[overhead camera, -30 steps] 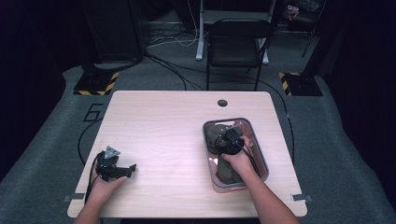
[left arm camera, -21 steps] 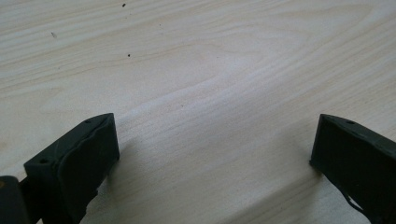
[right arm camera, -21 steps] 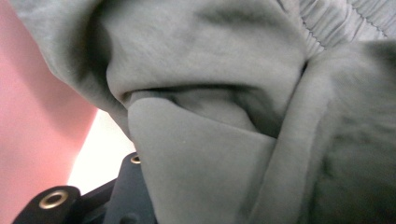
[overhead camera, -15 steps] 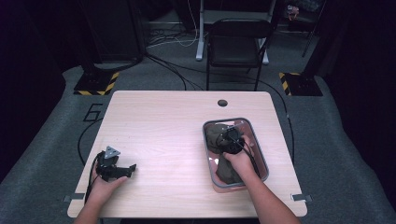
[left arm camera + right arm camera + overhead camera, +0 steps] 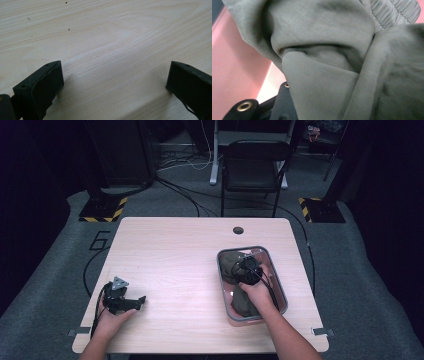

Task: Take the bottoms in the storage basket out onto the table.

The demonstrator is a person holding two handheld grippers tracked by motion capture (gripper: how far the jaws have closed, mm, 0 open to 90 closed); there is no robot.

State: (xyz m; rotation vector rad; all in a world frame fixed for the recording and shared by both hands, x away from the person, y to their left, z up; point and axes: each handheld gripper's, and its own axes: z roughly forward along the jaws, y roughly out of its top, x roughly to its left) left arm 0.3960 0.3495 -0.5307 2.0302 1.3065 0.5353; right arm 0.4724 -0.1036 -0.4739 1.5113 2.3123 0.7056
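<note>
Pale wood table (image 5: 190, 270): my left gripper (image 5: 131, 301) idles, jaws spread, empty; my right gripper (image 5: 248, 265) digs into the olive garment (image 5: 332, 50) in the pink bin (image 5: 281, 292), jaws hidden; next I'd pinch and lift

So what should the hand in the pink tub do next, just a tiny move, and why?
Probably close the right gripper on the grey-green cloth and lift a little. It is down in the pink tub, and cloth is bunched right against its jaws, though I cannot tell if they already pinch. The left gripper sits open on the bare table, away from the tub.
</note>
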